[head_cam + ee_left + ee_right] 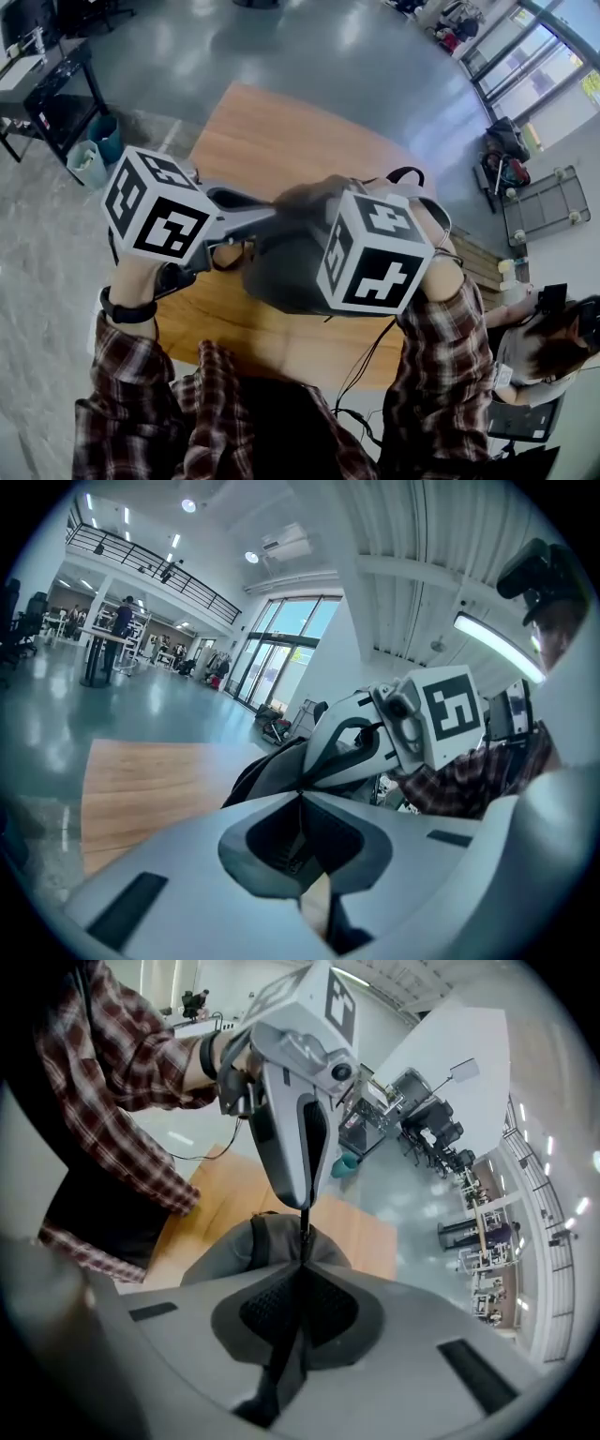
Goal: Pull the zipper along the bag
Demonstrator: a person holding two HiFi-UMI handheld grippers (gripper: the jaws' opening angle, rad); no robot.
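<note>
left gripper [300,794]: closed, pinching the bag [281,272]
right gripper [305,1260]: clamped on zipper pull [286,1354]
progress: grips look set; zipper's travel hidden

both grippers are light grey moulded shells with dark grey textured pads [270,1312] and black rectangular slots on the jaw faces. left gripper [300,797] and right gripper [305,1262] each carry a white cube with black square markers: left cube [153,204], right cube [375,251]. sleeves [441,356] are red, white and dark plaid. black band [127,311] on the left wrist. thin black cable [356,366] runs beside the right sleeve.
</note>
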